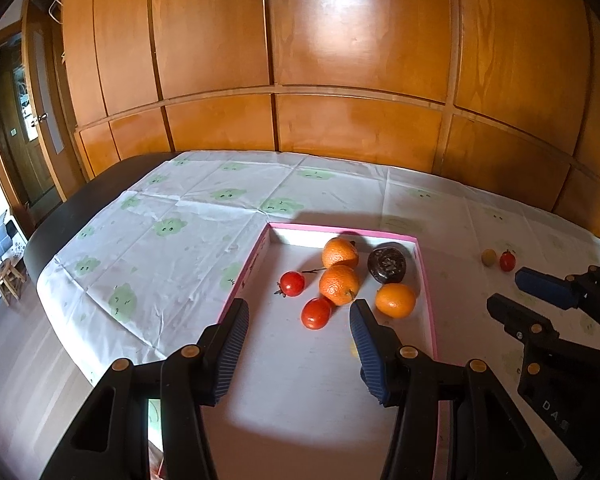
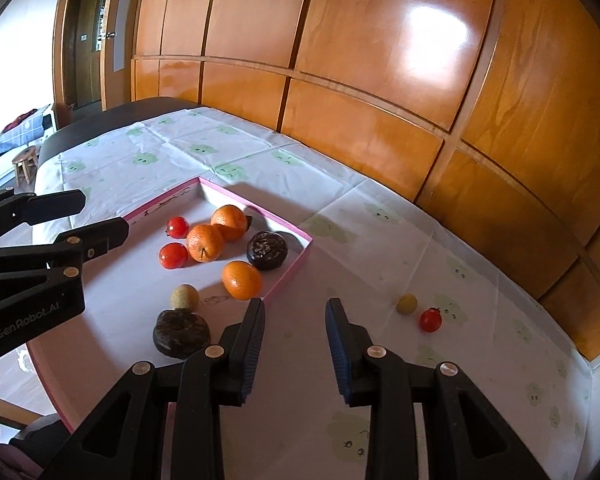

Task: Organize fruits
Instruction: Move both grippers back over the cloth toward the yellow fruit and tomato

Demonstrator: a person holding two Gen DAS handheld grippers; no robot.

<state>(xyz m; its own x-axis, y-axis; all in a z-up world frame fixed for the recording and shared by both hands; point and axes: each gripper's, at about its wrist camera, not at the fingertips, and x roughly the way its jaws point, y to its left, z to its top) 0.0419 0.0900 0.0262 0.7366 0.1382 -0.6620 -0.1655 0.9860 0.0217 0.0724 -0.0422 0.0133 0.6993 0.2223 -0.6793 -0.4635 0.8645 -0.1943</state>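
A pink-rimmed white tray (image 1: 425, 270) (image 2: 288, 274) holds three oranges (image 1: 339, 284) (image 2: 205, 242), two red tomatoes (image 1: 316, 313) (image 2: 173, 255), two dark brown round fruits (image 1: 388, 266) (image 2: 181, 333) and a small tan fruit (image 2: 184, 297). A small yellow-green fruit (image 1: 488, 257) (image 2: 406, 303) and a red tomato (image 1: 507, 261) (image 2: 430, 320) lie on the cloth right of the tray. My left gripper (image 1: 300, 308) (image 2: 102, 216) is open and empty over the tray. My right gripper (image 2: 295, 308) (image 1: 508, 288) is open and empty at the tray's right rim.
The table is covered with a white cloth with green prints (image 1: 172, 232) (image 2: 480, 320). A wooden panel wall (image 1: 340, 80) runs behind it. The table's left edge drops to the floor, where a small stool (image 1: 8, 282) stands.
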